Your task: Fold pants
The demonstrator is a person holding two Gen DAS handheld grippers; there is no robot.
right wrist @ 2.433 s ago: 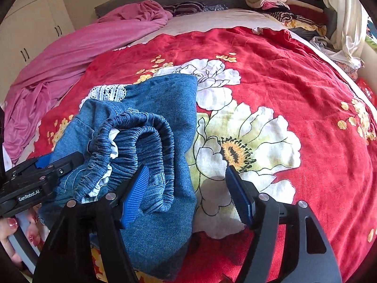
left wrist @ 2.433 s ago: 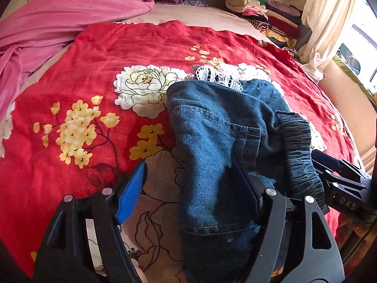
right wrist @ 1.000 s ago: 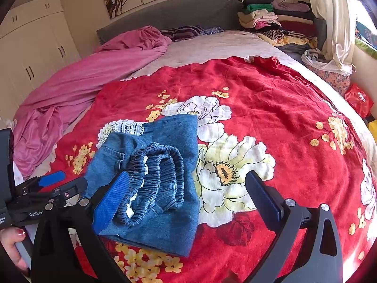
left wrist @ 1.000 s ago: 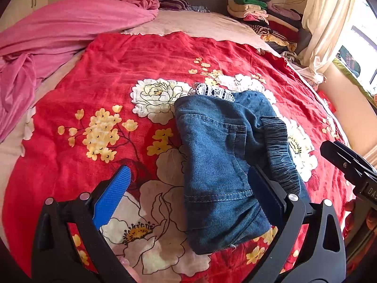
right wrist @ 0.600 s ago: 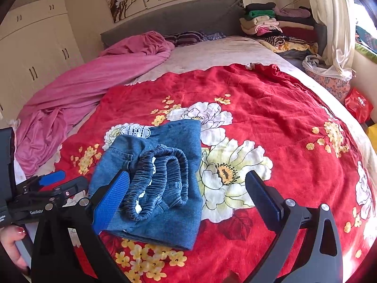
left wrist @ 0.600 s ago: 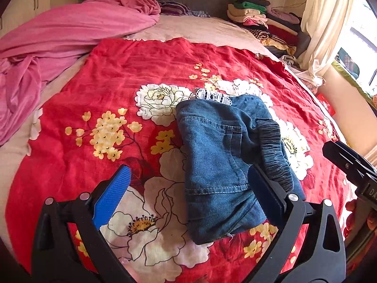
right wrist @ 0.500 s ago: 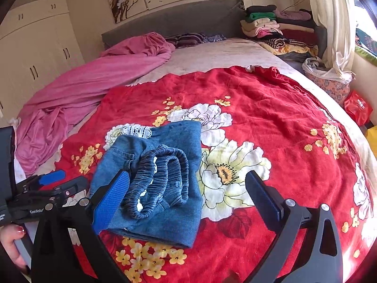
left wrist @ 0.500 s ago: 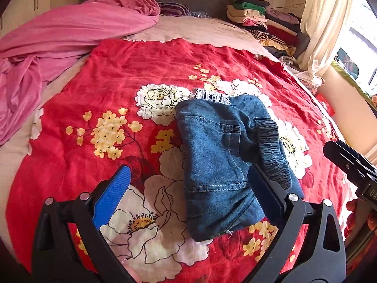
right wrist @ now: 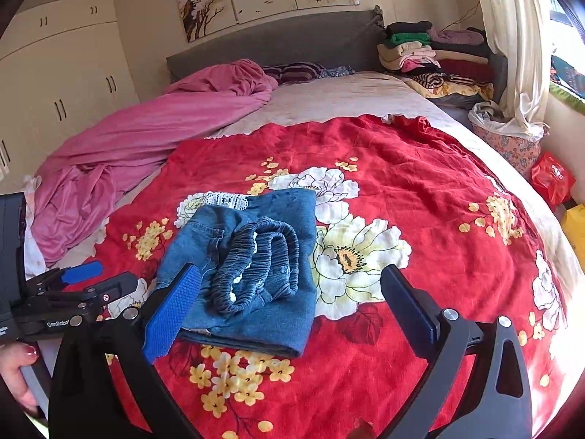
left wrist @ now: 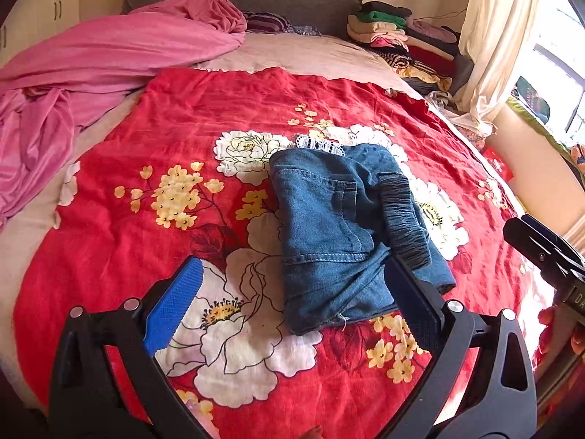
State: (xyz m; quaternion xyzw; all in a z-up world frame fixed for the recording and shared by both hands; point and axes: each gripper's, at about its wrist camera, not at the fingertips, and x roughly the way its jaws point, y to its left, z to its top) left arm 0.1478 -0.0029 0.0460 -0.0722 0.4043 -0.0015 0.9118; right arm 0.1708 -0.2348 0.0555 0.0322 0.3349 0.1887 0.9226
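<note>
Pulling back from where it sat 2.4 s ago, the left gripper (left wrist: 292, 303) now hangs clear of the pants (left wrist: 340, 226), its jaws spread wide and holding nothing; earlier the denim filled the lower middle of the left wrist view under the right finger. The pants now lie at the centre of the frame as a compact folded bundle on the red flowered blanket (left wrist: 146, 128), dark elastic waistband (left wrist: 402, 216) on its right side, white lace trim (left wrist: 321, 144) peeking out at the top edge. A pink sheet (left wrist: 91, 66) fills the upper left; a stack of folded clothes (left wrist: 395, 33) sits upper right.

In the right wrist view, the right gripper (right wrist: 292, 303) is likewise released and empty, farther from the pants (right wrist: 252, 263) than before. The bundle lies left of centre, waistband looped on top. The left gripper (right wrist: 80, 289) shows at the left edge, a hand (right wrist: 14, 373) below it. A basket (right wrist: 508, 139) stands at the right edge.
</note>
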